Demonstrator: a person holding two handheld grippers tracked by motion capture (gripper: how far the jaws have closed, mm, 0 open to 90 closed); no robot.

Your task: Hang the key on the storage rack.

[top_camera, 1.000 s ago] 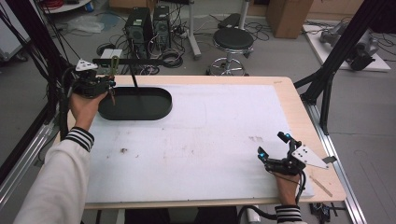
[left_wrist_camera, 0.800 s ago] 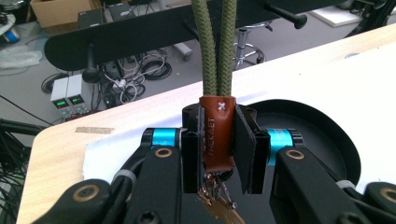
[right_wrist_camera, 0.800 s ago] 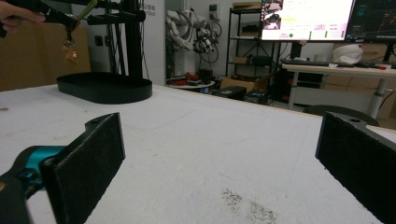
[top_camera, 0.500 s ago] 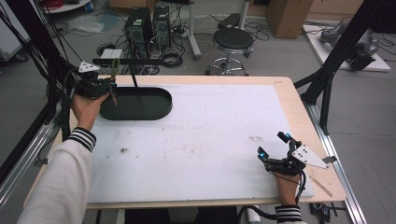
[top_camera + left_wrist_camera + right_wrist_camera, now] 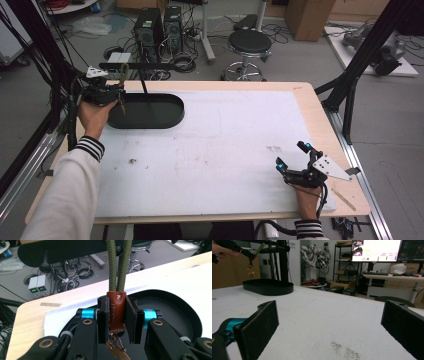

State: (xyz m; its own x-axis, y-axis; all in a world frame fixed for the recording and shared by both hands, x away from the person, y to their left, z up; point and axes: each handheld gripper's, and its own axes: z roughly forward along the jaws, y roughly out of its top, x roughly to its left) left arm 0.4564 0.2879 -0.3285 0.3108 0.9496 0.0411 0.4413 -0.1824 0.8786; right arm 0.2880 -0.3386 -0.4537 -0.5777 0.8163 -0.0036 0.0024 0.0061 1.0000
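Keys [image 5: 117,350] hang straight down from the brown strap [image 5: 116,312] my left gripper [image 5: 117,320] pinches, green cord [image 5: 118,265] pointing up; my right gripper [image 5: 329,325] stays wide open

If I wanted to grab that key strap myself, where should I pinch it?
Probably at the brown leather tab, squeezing its two flat faces from either side, as the left gripper does. The green cord above is round and the keys dangle loose.

olive cord [image 5: 117,265], brown leather tab [image 5: 116,311], perhaps brass keys [image 5: 117,348], black tray [image 5: 145,111]
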